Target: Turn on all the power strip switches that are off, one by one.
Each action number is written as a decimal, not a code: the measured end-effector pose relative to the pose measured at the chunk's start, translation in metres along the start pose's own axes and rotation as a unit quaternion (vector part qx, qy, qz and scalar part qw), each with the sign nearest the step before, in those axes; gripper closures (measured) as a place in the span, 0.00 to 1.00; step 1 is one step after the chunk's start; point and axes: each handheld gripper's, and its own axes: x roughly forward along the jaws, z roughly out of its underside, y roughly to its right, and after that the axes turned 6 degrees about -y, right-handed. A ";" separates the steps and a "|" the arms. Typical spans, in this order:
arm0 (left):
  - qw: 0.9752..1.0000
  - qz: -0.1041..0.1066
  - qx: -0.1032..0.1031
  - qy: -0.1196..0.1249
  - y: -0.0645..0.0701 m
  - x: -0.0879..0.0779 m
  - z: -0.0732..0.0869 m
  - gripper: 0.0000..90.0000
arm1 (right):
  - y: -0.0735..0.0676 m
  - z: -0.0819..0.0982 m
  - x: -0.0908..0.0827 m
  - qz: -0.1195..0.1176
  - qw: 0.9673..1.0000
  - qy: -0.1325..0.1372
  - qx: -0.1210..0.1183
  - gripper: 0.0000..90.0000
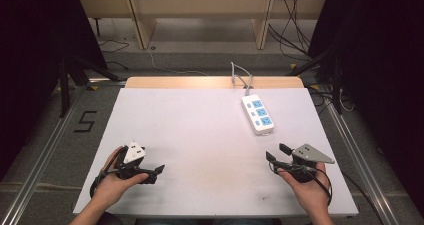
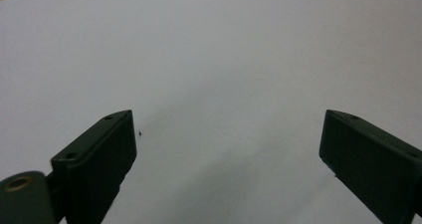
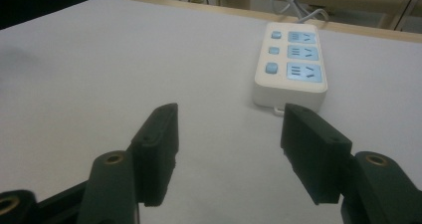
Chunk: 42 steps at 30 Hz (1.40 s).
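White power strip, label-free blue sockets

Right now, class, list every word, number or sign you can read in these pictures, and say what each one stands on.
"5": black figure marked on the grey floor left of the table.
Power strip: no readable brand or words; its blue socket faces and buttons bear no legible text.
Nothing else readable.

High view overhead, gripper views low, sharing table
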 end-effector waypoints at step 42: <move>1.000 -0.007 -0.013 0.006 0.001 0.002 -0.001 0.14 | 0.018 -0.091 0.050 0.061 0.988 -0.125 -0.072 1.00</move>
